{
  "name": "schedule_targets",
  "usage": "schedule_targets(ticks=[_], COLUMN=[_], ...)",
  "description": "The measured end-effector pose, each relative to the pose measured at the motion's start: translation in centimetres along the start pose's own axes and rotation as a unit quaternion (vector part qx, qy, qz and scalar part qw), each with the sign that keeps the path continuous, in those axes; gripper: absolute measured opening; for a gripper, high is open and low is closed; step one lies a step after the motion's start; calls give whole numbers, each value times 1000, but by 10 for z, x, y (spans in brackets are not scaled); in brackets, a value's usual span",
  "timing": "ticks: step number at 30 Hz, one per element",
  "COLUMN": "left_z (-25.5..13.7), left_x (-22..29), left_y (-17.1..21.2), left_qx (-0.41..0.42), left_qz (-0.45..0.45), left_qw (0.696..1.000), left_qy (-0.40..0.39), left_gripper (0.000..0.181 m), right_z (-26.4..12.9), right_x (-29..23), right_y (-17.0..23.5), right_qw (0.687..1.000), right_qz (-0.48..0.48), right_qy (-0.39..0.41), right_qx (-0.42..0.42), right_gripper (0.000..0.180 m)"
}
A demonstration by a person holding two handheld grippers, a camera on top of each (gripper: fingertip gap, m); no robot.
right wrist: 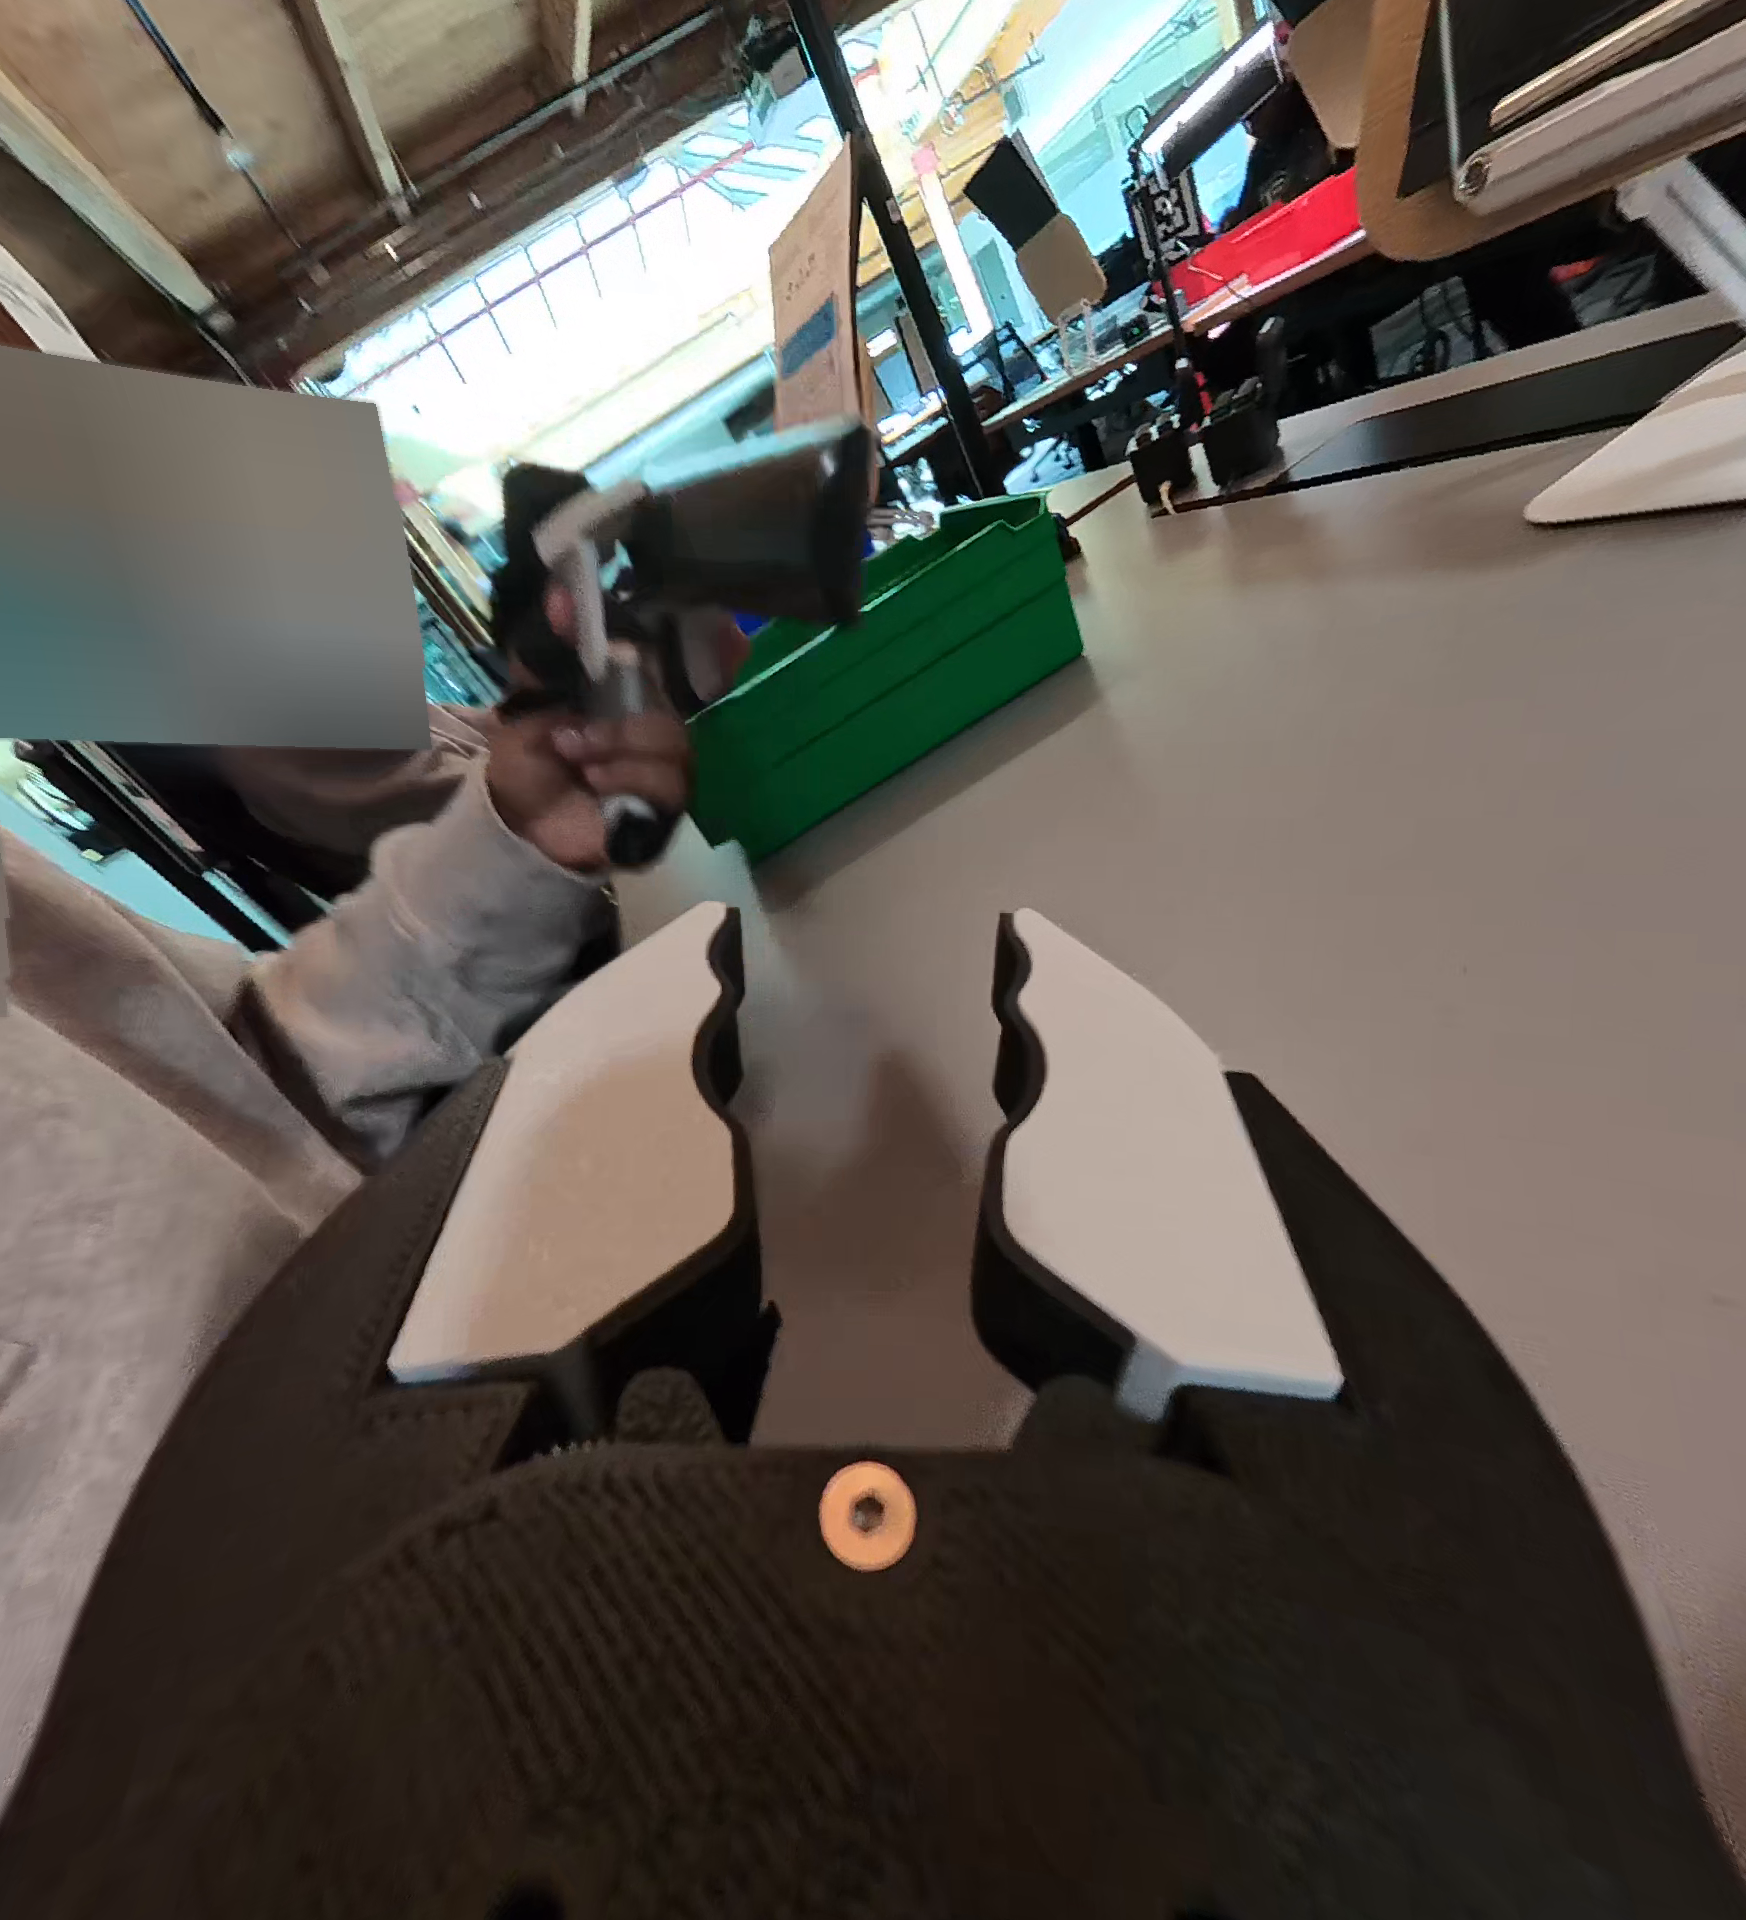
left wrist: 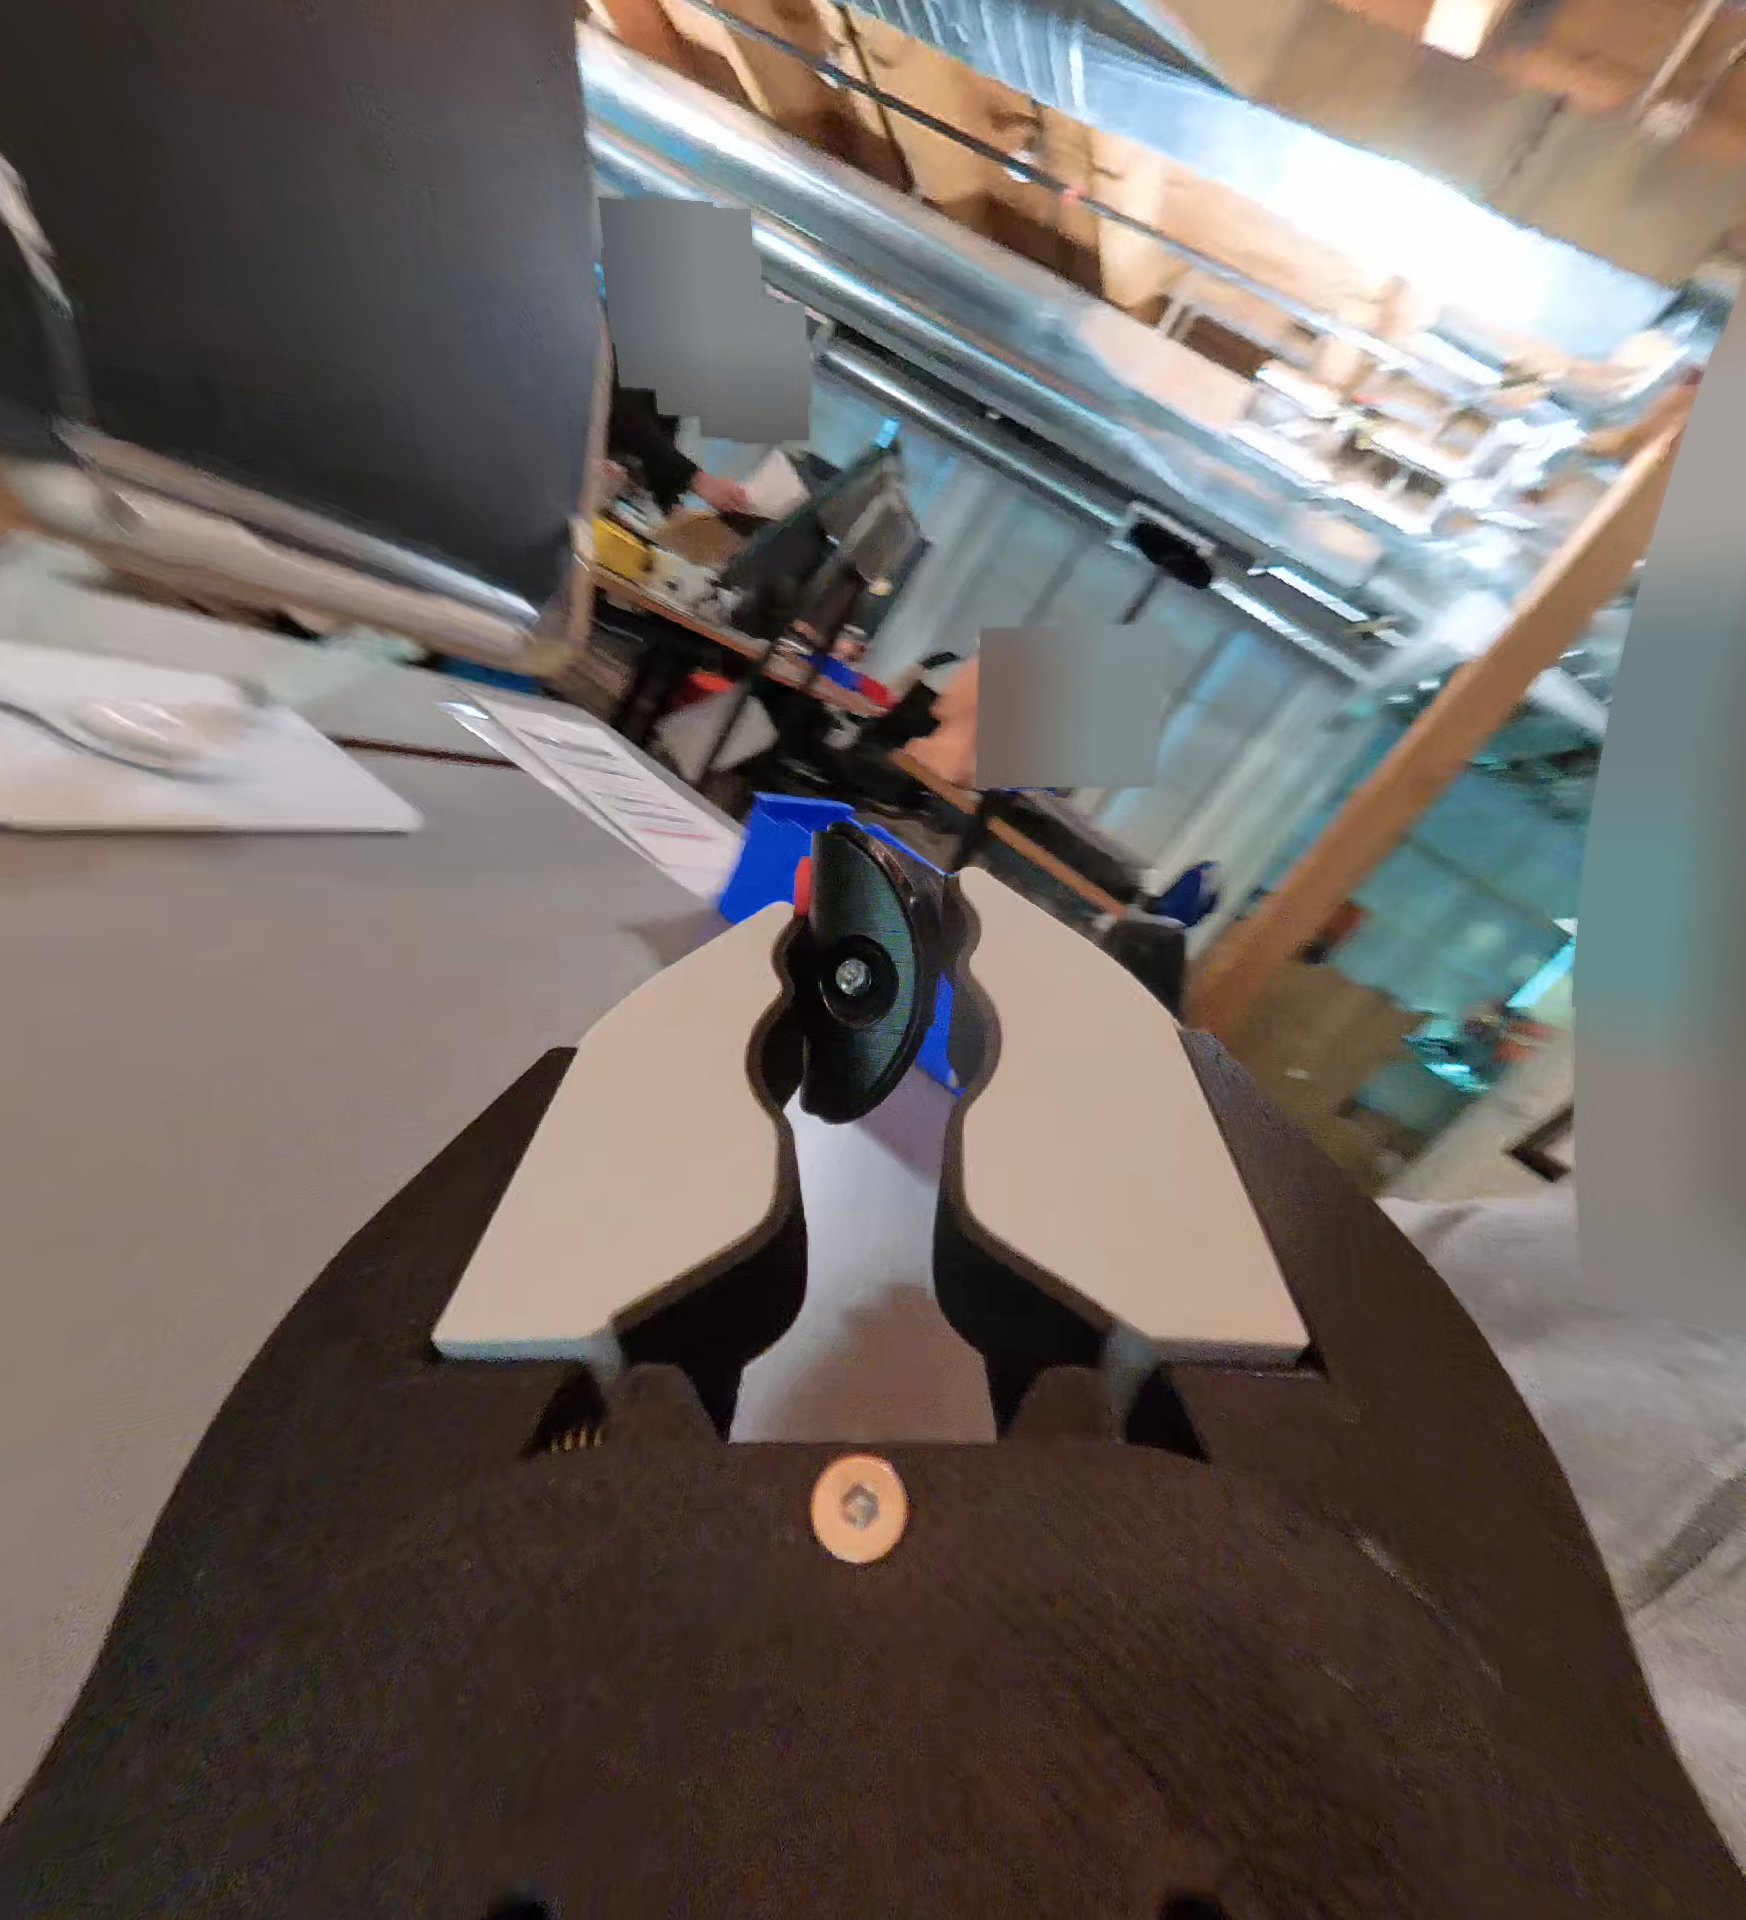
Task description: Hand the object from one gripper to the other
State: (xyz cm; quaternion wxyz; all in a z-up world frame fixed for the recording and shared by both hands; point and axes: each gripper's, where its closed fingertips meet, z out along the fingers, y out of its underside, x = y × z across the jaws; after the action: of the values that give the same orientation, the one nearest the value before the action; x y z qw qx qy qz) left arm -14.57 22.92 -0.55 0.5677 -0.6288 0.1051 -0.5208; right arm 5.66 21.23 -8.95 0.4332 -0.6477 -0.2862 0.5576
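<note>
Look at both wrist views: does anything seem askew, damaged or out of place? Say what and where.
Nothing looks damaged or spilled. The black disc-shaped part sits tilted between the left gripper fingertips, gripped off its flat. The right gripper is open and empty over the grey table, beside the green bin.

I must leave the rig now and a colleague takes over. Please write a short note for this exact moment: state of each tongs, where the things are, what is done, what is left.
Left tongs: shut on the black part, a curved black piece with a screw in its middle, held at the fingertips above the grey table. A blue bin sits just behind it.
Right tongs: open, empty, low over the table; a green bin lies ahead.
Done: the part is picked up by the left.
Left: bring the two tongs together, close the right on the part, release the left.
</note>
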Motion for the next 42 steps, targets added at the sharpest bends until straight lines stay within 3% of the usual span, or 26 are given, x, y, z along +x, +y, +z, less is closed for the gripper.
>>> schedule_targets(ticks=[5,9,13,18,21,28,36,38,40,42], left_z=[41,59,71,74,70,66,70,72,72,72], left_x=[1,15,26,21,10,6,12,15,16,16], left_y=[75,100,116,120,114,107,118,123,123,122], left_qx=[-32,-53,-68,-67,-46,-11,-36,-49,-49,-47], left_qz=[-113,-173,-179,-183,-195,-224,-227,-212,-209,-213], left_qw=[992,980,977,978,978,973,970,973,974,973], left_qy=[42,84,90,79,59,59,77,76,75,77], left_gripper=[23,23,22,22,22,21,22,21,21,21], right_z=[-2,-5,-4,-2,1,3,-4,-6,-6,-6], right_x=[-7,2,-1,-6,-4,-4,1,1,0,-3], right_y=[-4,2,12,20,31,31,18,21,22,19], right_qw=[996,989,980,977,974,970,969,970,972,972], right_qz=[84,143,190,198,215,228,230,227,217,215], right_qy=[-29,-29,-59,-74,-70,-82,-86,-88,-87,-94], right_qx=[21,32,15,-7,-31,-30,5,-5,-11,-6], right_gripper=[46,43,26,45,46,24,23,0,3,26])
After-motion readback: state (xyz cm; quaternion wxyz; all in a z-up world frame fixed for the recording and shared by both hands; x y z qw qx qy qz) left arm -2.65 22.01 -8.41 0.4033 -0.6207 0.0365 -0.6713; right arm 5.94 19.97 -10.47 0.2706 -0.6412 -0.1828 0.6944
